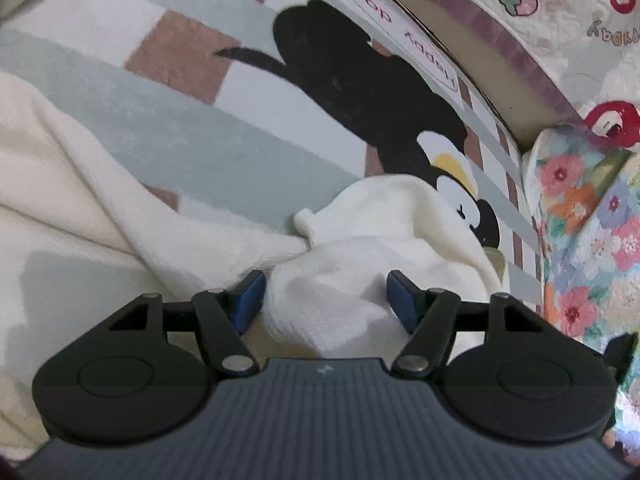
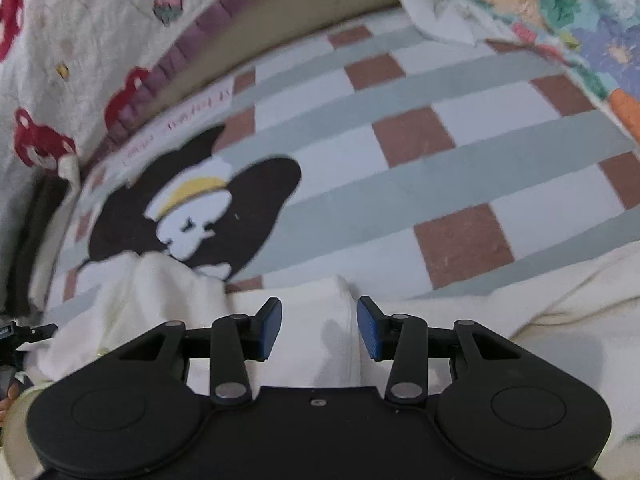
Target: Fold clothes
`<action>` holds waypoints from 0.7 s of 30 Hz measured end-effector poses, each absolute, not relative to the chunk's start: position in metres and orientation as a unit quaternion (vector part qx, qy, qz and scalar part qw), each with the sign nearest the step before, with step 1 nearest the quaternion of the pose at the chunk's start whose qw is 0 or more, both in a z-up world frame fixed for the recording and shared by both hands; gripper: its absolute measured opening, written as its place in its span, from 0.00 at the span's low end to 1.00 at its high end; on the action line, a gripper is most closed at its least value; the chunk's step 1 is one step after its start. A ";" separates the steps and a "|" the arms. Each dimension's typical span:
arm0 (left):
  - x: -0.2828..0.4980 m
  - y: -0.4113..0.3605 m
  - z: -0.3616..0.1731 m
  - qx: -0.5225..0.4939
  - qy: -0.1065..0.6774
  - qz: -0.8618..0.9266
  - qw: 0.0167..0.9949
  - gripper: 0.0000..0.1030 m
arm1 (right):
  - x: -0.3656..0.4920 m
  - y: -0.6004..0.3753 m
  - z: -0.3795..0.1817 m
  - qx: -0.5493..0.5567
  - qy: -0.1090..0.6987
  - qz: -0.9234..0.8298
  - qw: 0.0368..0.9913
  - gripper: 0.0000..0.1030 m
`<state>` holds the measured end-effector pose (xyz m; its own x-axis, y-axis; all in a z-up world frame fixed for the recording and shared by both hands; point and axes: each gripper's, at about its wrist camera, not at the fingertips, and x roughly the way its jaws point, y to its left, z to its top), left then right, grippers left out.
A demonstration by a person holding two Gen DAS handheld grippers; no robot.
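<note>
On the checked rug lies your soft cream top (light and floppy). Both claws are spread wide, left claw around a bunched fold, right claw over a flat edge. Pinch an edge; it will sag.

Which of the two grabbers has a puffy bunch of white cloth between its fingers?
The left gripper: bunched white garment bulges between its open jaws. The right gripper only has flat cloth there.
</note>
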<state>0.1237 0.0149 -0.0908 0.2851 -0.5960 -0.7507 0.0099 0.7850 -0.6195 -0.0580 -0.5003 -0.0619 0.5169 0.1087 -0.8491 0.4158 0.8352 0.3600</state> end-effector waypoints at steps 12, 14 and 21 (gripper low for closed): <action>0.134 -0.008 -0.067 -0.226 0.513 -0.296 0.773 0.06 | -0.026 -0.452 -0.068 0.100 0.447 -0.049 0.888 0.04; 0.150 -0.014 -0.043 -0.200 0.490 -0.296 0.796 0.05 | -0.016 -0.457 -0.040 0.087 0.405 -0.061 0.908 0.03; 0.139 -0.025 0.048 -0.172 0.297 -0.344 0.874 0.06 | -0.005 -0.486 0.076 0.073 0.197 -0.148 0.967 0.04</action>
<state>0.1394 -0.0251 0.0484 0.5866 -0.7040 -0.4004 0.4993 0.7036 -0.5056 -0.0047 -0.4864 0.0759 0.8790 -0.2566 -0.4019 0.3140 0.9458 0.0828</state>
